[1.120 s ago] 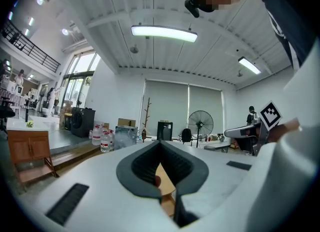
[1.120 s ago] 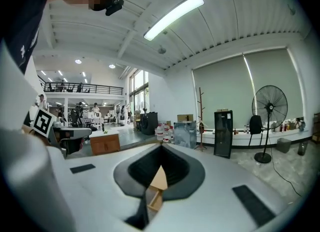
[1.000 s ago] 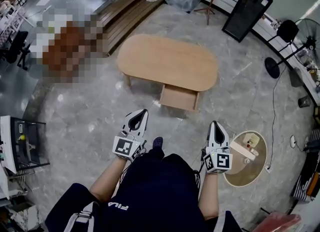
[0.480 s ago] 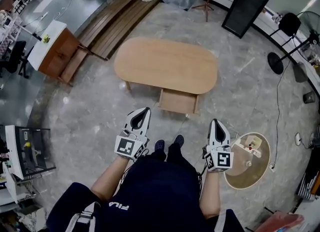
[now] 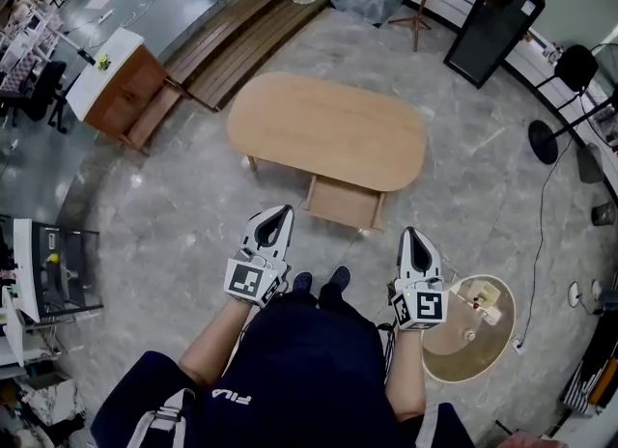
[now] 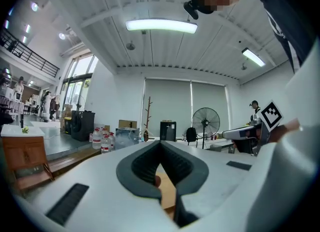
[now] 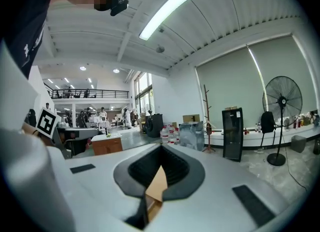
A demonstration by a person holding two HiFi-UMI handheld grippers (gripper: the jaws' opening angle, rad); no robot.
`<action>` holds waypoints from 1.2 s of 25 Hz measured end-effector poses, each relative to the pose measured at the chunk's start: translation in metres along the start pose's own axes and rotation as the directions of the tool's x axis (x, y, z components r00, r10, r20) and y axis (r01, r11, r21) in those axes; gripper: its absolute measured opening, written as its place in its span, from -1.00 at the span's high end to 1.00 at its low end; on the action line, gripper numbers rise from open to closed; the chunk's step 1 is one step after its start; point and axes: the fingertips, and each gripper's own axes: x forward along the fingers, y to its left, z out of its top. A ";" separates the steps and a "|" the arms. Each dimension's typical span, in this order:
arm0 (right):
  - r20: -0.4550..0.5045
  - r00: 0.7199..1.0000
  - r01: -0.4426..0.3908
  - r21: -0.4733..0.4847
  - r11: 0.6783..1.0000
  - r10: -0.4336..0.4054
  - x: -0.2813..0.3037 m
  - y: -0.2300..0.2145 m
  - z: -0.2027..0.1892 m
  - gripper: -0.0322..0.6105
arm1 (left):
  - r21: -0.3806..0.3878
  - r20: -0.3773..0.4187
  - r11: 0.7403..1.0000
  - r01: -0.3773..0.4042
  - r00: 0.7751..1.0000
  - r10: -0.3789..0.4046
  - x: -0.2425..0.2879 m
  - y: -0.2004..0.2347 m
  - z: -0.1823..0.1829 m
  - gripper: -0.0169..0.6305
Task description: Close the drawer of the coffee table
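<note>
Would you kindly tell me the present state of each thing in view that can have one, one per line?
drawer, open, pulled out from under the tabletop toward the person
coffee table, upright on its legs
left claw, shut, holding nothing
right claw, shut, holding nothing
ceiling light, switched on
fan, upright on its stand; whether it runs cannot be told

It was a big open lab hall, with a long workbench (image 7: 260, 137), pedestal fan (image 7: 282, 100), railed mezzanine (image 7: 85, 94) and ceiling strip light (image 7: 167, 11).
</note>
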 end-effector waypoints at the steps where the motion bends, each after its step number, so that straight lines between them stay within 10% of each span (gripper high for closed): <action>1: -0.001 1.000 -0.010 -0.001 1.000 0.010 0.001 0.000 0.002 0.82 | -0.003 -0.003 1.000 -0.009 1.000 0.009 -0.001 -0.002 0.000 0.87; 30: -0.202 0.979 0.025 0.089 0.996 -0.007 0.062 -0.021 -0.096 0.82 | -0.091 -0.276 0.996 -0.012 0.961 -0.014 0.043 0.058 -0.131 0.87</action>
